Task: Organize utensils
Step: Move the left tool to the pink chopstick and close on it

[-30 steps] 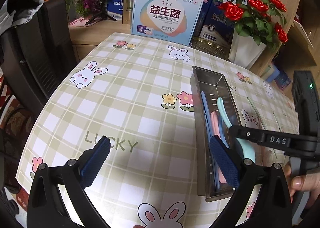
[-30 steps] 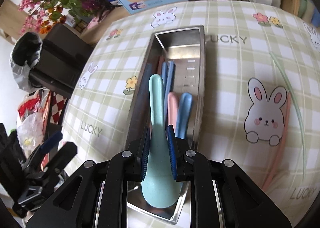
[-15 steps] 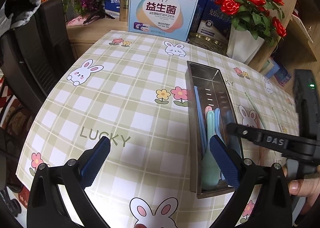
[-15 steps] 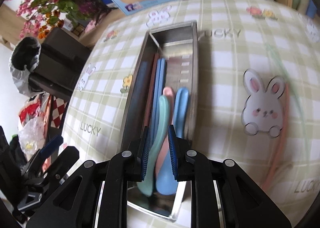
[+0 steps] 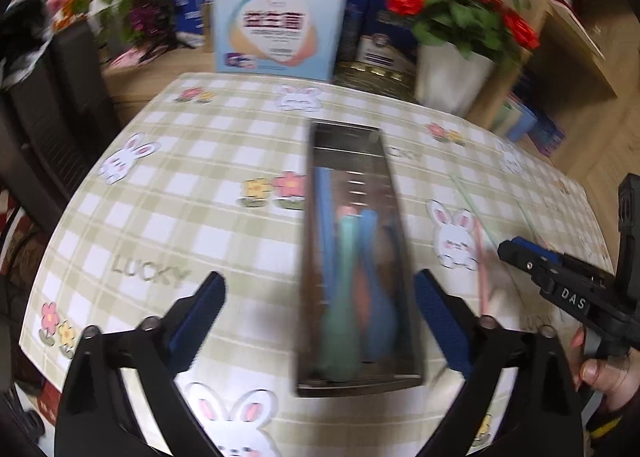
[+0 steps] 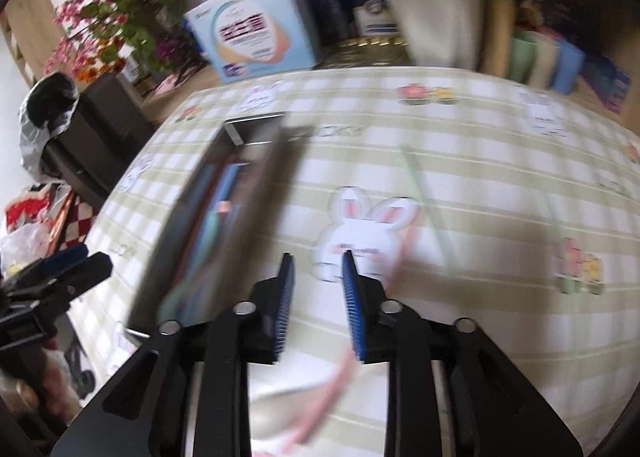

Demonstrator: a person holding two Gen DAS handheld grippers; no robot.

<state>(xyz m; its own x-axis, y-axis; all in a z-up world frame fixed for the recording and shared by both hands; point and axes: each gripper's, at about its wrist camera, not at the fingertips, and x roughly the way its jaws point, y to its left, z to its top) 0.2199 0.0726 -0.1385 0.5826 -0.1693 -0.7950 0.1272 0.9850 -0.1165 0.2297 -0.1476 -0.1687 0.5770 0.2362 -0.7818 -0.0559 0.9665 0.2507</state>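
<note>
**Steel tray part filled, loose sticks next**

Steel is the material that matters here: a long stainless tray (image 5: pixel 348 161) lies lengthwise on the checked tabletop (image 5: pixel 168 193), and in it are a mint-green spoon (image 5: pixel 340 321), a blue spoon (image 5: pixel 376 321) and something pink between them, with a blue stick along the left wall. Motion blur hides finer detail.

At the left, the left gripper (image 5: pixel 320 321) hovers over the near end of the tray. Its jaws stand wide, one pad outside each long wall, and are drawing in slightly; they press on nothing.

To the right of the tray, by the printed rabbit (image 6: pixel 360 233), the remaining utensils lie on the cloth: a thin pink stick (image 6: pixel 340 377), likely a chopstick, running toward the camera, and a pale green stick (image 6: pixel 428 193) further off.

The right gripper (image 6: pixel 316 305) is over this patch. Its jaws are narrow and opening, with nothing between them, and the pink stick passes just under the right-hand pad.

My reading is that one deposit is finished and a new pick is beginning. The next move calls for lowering the right jaws astride the pink stick, low enough to pinch so flat and thin a thing off the cloth, then carrying it to the tray. The left could steady the tray.
</note>
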